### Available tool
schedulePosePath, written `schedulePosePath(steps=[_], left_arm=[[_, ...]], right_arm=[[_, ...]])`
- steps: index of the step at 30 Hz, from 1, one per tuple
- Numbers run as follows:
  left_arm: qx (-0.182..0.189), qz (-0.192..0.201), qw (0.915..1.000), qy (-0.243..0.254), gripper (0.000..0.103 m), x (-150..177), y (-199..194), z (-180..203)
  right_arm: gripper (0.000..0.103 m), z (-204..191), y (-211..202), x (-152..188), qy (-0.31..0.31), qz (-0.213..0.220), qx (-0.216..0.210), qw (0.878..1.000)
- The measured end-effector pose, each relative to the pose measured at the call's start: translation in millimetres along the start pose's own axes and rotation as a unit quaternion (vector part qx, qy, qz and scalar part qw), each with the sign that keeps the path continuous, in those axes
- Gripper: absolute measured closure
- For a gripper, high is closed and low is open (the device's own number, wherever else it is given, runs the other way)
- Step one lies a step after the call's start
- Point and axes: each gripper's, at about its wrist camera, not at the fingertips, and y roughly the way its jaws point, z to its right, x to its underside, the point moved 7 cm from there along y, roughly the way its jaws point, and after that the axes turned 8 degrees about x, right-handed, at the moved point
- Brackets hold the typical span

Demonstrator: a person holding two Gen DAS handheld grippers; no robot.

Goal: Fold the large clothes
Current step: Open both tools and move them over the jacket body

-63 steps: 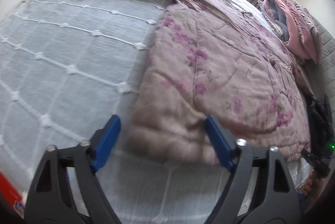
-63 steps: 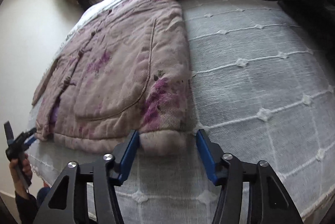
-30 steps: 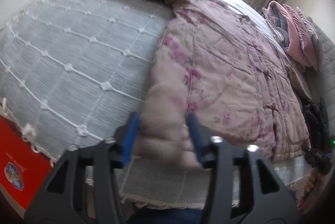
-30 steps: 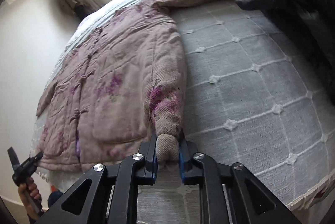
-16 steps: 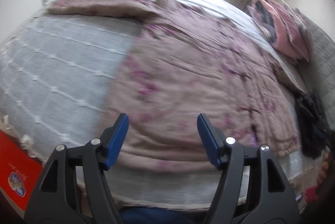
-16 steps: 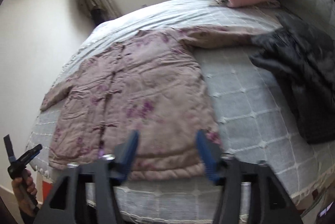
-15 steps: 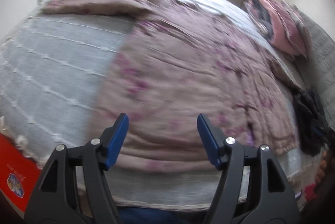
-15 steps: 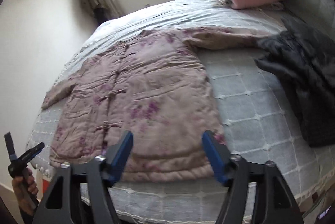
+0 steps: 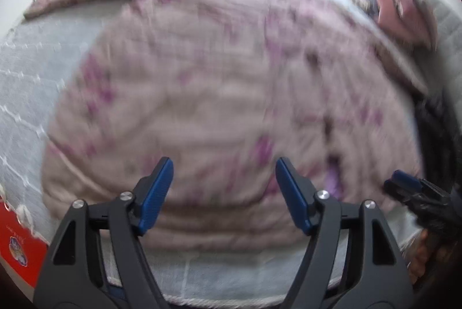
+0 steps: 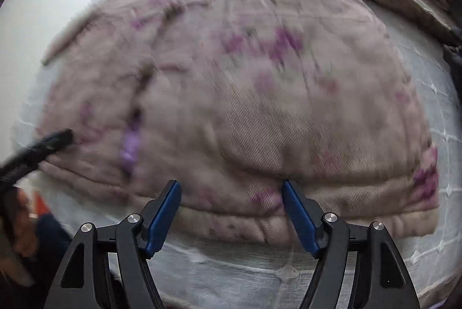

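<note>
Quilted pink floral coat (image 9: 219,83) spread flat; both claws gape empty; no legible writing.

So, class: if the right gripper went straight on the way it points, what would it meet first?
Probably the floral padded coat's bottom hem; the open right gripper points at it. Blur hides depth.

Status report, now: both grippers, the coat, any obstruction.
Left gripper open, empty. Right gripper open, empty, over the hem. Padded floral coat flat on the bed, unfolded. Dark garment beside it, no obstruction.
</note>
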Motion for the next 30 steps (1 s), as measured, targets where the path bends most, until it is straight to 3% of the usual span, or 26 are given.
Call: schedulePosePath(steps=[2,5,9,12,14,16,17,18,20,22,27,30], left_arm=[[-0.012,0.030,0.9994,0.010,0.027,-27,-12,10],[-0.010,0.048,0.9987,0.014,0.024,-64,-16,25],[-0.009,0.077,0.9970,0.003,0.018,-112,0,33],[-0.052,0.082,0.9953,0.006,0.018,-130,38,27],[-0.074,0.076,0.9943,0.012,0.018,-123,67,17],[-0.065,0.033,0.9973,0.009,0.019,-106,100,9],[-0.055,-0.011,0.9985,-0.001,0.022,-97,114,5],[-0.042,-0.021,0.9989,-0.004,0.022,-97,116,4],[-0.045,0.025,0.9987,0.002,0.022,-110,102,-1],[-0.065,0.046,0.9968,-0.009,0.022,-117,96,-11],[-0.032,0.017,0.9978,-0.055,0.022,-117,112,-25],[-0.036,0.019,0.9982,-0.043,0.022,-119,113,-21]], right_arm=[[0.030,6,-31,-26,0.010,0.053,-0.026,0.998],[0.030,34,-77,-74,0.046,0.125,-0.020,0.991],[0.029,83,-91,-120,0.115,0.153,-0.029,0.981],[0.029,133,-83,-148,0.182,0.179,-0.021,0.967],[0.029,162,-74,-161,0.209,0.180,-0.013,0.961],[0.029,198,-55,-174,0.243,0.175,-0.007,0.954],[0.029,213,-46,-183,0.260,0.168,0.002,0.951],[0.029,233,-35,-193,0.276,0.160,0.015,0.947],[0.029,268,-15,-217,0.301,0.156,0.034,0.940],[0.029,299,8,-231,0.343,0.138,0.055,0.927],[0.029,362,54,-257,0.416,0.110,0.106,0.897],[0.029,393,66,-259,0.467,0.119,0.110,0.870]])
